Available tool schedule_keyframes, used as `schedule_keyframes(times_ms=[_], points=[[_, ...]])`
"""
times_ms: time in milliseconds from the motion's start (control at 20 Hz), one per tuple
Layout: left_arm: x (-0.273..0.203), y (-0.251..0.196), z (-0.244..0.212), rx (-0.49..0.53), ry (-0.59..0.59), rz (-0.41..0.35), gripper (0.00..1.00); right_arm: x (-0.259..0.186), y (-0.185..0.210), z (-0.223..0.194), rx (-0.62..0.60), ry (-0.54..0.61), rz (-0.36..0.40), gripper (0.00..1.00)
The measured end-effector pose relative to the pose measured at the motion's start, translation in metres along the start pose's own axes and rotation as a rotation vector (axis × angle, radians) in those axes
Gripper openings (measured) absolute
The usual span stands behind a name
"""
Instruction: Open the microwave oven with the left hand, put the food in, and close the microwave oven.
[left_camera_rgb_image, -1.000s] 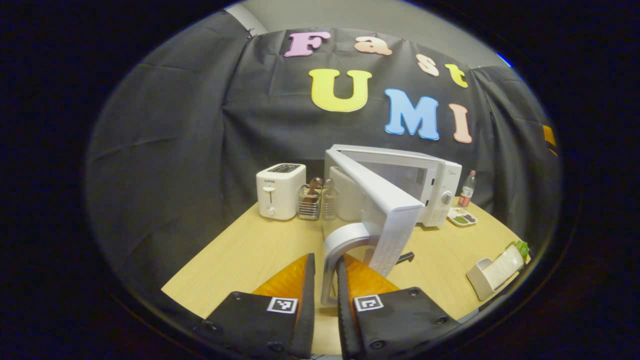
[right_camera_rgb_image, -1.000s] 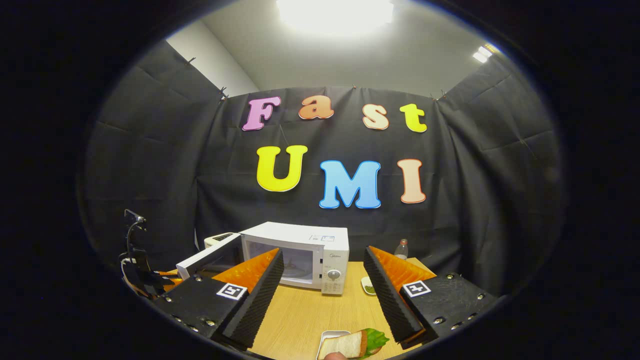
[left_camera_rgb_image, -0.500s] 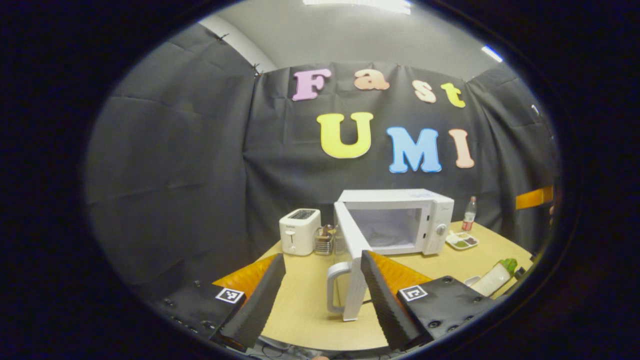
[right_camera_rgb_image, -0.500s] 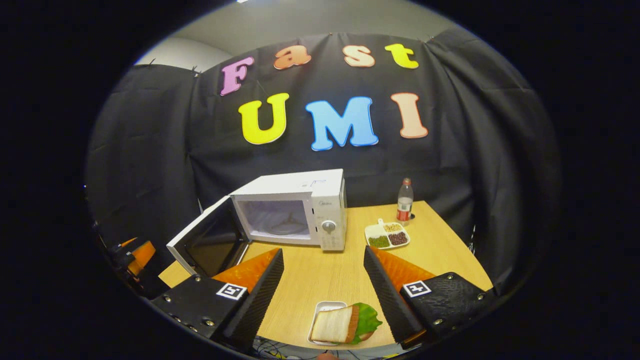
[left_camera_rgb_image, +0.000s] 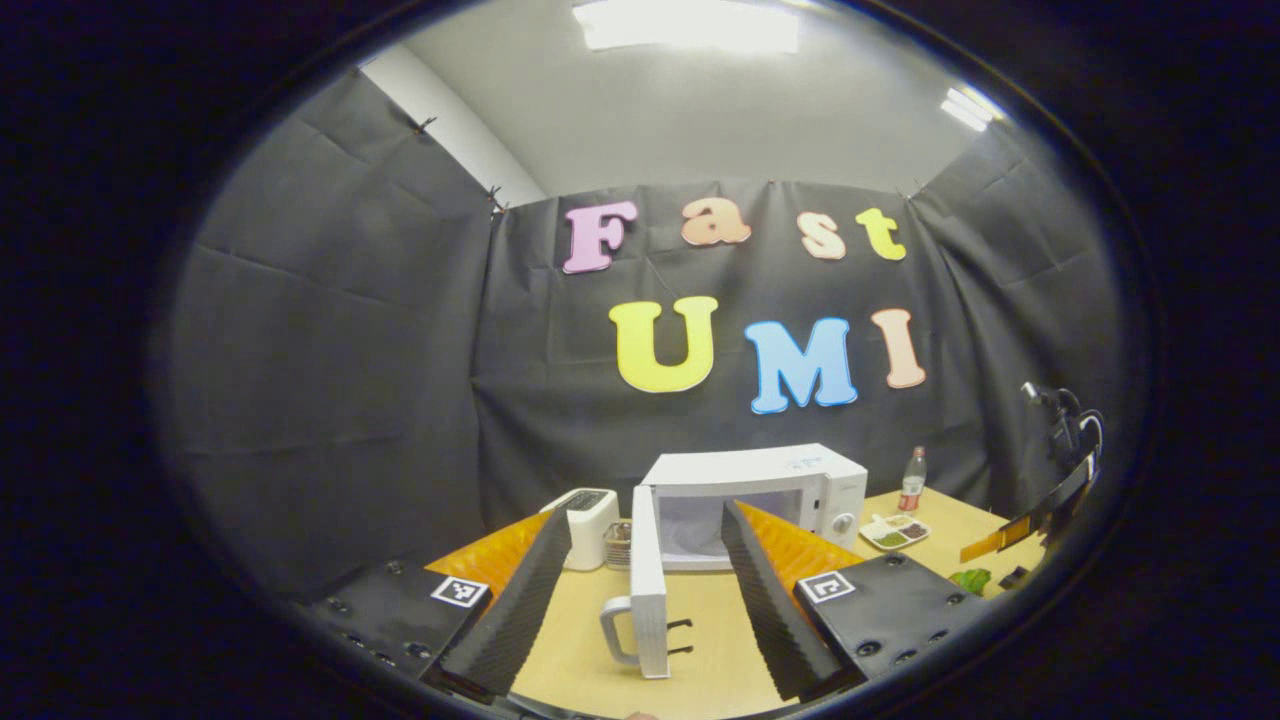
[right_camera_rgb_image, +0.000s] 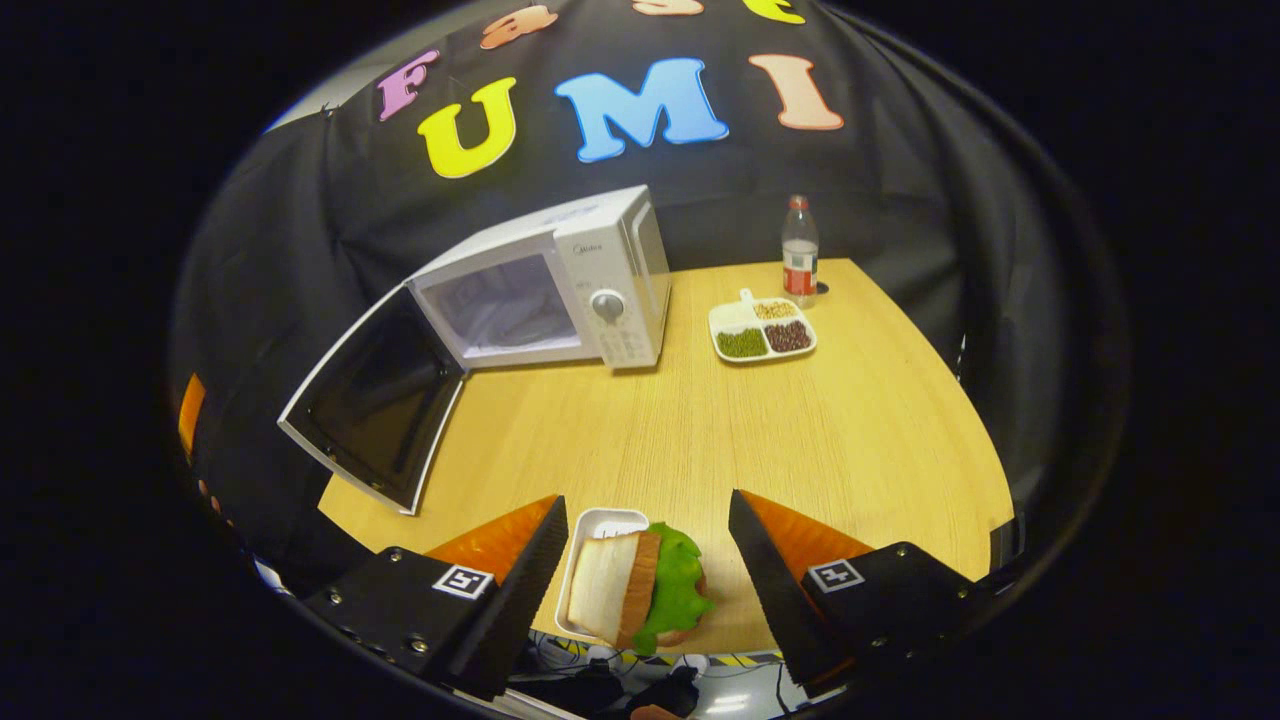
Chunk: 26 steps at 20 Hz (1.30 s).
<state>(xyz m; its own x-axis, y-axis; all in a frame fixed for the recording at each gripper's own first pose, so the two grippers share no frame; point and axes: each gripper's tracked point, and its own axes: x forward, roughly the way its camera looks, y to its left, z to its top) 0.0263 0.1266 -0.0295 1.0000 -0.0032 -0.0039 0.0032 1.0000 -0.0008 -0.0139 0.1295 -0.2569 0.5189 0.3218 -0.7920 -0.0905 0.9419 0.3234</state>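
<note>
Left gripper fingers apart, the microwave door between them, untouched. Right gripper fingers apart, sandwich between, unclamped.

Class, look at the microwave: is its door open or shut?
Open. The door is swung wide to the side of the microwave, exposing an empty cavity.
</note>
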Motion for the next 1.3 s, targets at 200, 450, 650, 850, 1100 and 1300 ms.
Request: schedule_keyframes(times_ms=[200,450,650,850,1100,1300], points=[[-0.009,-0.012,0.009,0.033,-0.014,0.015,1.00,0.014,-0.002,-0.040,0.087,0.161,0.052,0.99],[-0.018,-0.023,0.006,0.024,0.002,0.054,0.98,0.019,0.009,-0.072,0.176,0.281,0.143,0.98],[-0.029,-0.025,0.008,0.008,-0.001,0.096,1.00,0.017,0.023,-0.079,0.269,0.333,0.235,0.59],[-0.034,-0.019,0.011,0.004,-0.011,0.128,1.00,0.011,0.023,-0.064,0.269,0.292,0.260,0.39],[-0.019,0.002,0.017,0.027,-0.033,0.150,1.00,0.002,0.050,-0.016,0.269,0.174,0.290,0.39],[0.014,0.015,0.014,0.004,-0.048,0.121,0.98,0.022,0.090,0.026,0.245,0.061,0.296,0.39]])
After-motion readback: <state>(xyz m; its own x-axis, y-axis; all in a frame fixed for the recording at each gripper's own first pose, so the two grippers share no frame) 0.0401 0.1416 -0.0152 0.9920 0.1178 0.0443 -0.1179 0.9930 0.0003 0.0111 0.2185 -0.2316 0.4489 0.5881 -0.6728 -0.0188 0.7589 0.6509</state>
